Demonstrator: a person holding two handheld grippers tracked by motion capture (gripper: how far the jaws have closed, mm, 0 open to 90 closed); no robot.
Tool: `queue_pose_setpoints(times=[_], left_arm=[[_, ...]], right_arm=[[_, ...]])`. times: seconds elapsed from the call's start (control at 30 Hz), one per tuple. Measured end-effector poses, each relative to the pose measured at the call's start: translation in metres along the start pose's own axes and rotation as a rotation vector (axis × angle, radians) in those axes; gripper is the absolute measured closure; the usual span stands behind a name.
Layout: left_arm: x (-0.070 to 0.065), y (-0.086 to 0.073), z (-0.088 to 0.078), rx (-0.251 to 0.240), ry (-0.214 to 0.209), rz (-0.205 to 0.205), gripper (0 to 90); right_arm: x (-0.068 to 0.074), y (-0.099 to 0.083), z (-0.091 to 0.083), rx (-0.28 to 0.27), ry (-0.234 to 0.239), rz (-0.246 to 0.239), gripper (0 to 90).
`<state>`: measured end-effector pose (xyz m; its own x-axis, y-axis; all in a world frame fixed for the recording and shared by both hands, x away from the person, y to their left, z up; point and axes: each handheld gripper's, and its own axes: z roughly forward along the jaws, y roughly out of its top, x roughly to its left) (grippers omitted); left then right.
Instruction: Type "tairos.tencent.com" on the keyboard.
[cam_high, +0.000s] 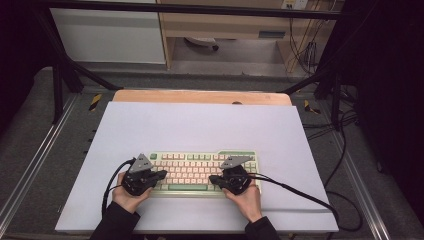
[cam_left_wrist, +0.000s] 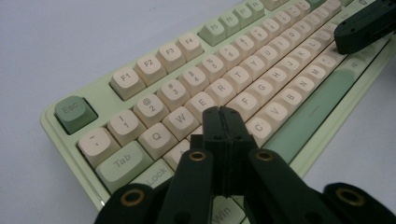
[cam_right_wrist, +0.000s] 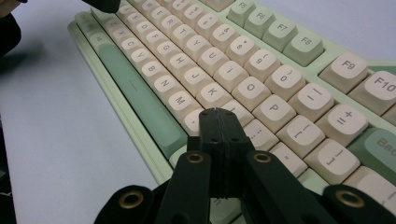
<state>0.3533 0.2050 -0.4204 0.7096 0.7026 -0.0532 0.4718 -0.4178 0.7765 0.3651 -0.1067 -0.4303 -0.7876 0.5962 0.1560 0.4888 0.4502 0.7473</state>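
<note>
Keyboard (cam_high: 200, 172) on mat (cam_high: 200, 127); left gripper (cam_high: 161, 175) over left end; right gripper (cam_high: 214, 179) right.
</note>
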Motion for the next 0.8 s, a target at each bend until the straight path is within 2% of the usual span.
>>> queue_pose_setpoints(times=[0.3,0.8], left_arm=[[-0.001,0.001,0.001,-0.001,-0.002,0.003,90.0],[-0.007,0.003,0.004,0.001,-0.015,0.016,90.0]], right_arm=[[0.000,-0.001,0.003,0.006,0.000,-0.001,90.0],[-0.004,0.002,-0.010,-0.025,-0.009,0.004,90.0]])
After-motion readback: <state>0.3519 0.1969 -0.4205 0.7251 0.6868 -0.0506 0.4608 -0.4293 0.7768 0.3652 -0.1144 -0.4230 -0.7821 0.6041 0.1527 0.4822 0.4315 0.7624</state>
